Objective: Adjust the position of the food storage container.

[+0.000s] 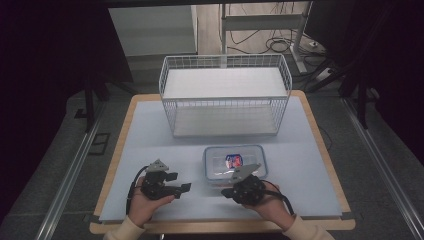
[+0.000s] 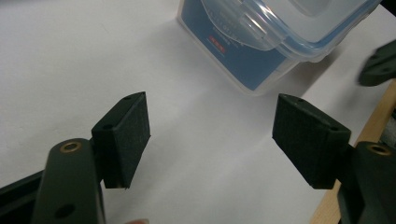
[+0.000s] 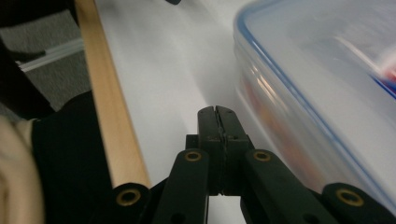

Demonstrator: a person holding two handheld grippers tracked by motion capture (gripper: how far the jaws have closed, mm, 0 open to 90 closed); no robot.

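Note:
A clear plastic box with a blue-rimmed lid point(image 1: 235, 165) lies on the pale blue mat, and a small red, white and blue packet point(image 1: 233, 161) shows through the lid. My left gripper point(image 1: 179, 182) sits left of the box with its jaws pointing right. In the left gripper view it point(image 2: 211, 106) is open over bare mat, and the box point(image 2: 275, 37) lies ahead, beyond the jaws. My right gripper point(image 1: 226, 192) rests by the box's front edge and points left. In its own view it point(image 3: 218, 112) is shut on nothing, with the box point(image 3: 317, 93) close on its right.
A white wire basket point(image 1: 225, 95) stands at the back of the table, with its open front facing me. The table's wooden front edge point(image 3: 109, 126) runs just beside the right gripper. Grey floor and metal rails flank the table.

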